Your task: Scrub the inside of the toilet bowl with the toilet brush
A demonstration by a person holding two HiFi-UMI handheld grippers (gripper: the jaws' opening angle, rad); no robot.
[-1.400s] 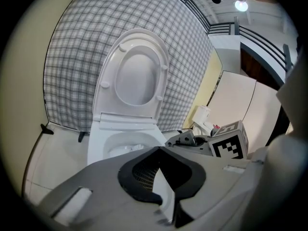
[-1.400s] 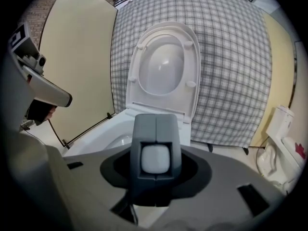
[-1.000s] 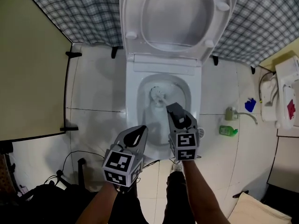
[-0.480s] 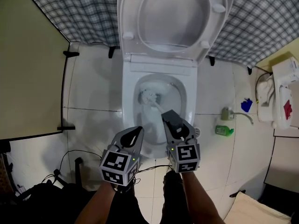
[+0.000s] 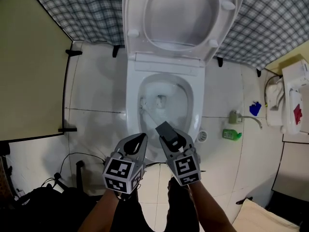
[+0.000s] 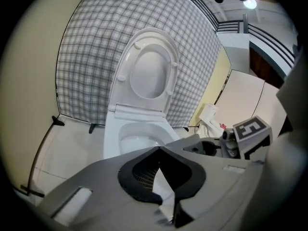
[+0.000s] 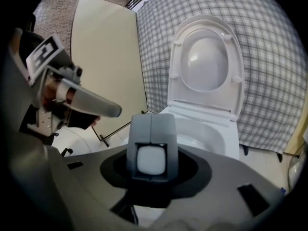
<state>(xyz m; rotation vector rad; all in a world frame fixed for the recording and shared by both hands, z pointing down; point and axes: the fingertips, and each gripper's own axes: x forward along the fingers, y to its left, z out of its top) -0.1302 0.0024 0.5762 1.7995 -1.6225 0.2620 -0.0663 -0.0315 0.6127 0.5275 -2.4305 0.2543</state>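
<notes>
1. Grip state. The right tongs (image 5: 165, 129) are clamped on the handle end of the toilet brush (image 5: 150, 117). In the right gripper view the pale butt of the handle sits squarely between the closed jaws. The left tongs (image 5: 140, 138) have their jaws closed tip to tip with nothing between them, and hang just beside the right pair.

2. Location of the brush. The shaft runs forward and down from the right tongs into the toilet bowl (image 5: 133, 98). The head lies ahead of the left tongs, against the bowl's near-left wall.

3. Containers.
- Bowl: seat and lid (image 5: 181, 13) are raised beyond both tongs. The bowl holds the brush head and what I take to be shallow water at the bottom, though glare makes the level hard to judge.
- Green bottle (image 5: 232, 135): stands on the floor well out to the right of the right tongs. I cannot tell its contents.

4. Hazards, as I judge them.
- The grip is at the very end of the handle, so hard side pressure could twist the brush in the jaws.
- A fast stroke near the rim could flick water onto the floor.
- The idle left tongs sit close enough to knock the shaft.
</notes>
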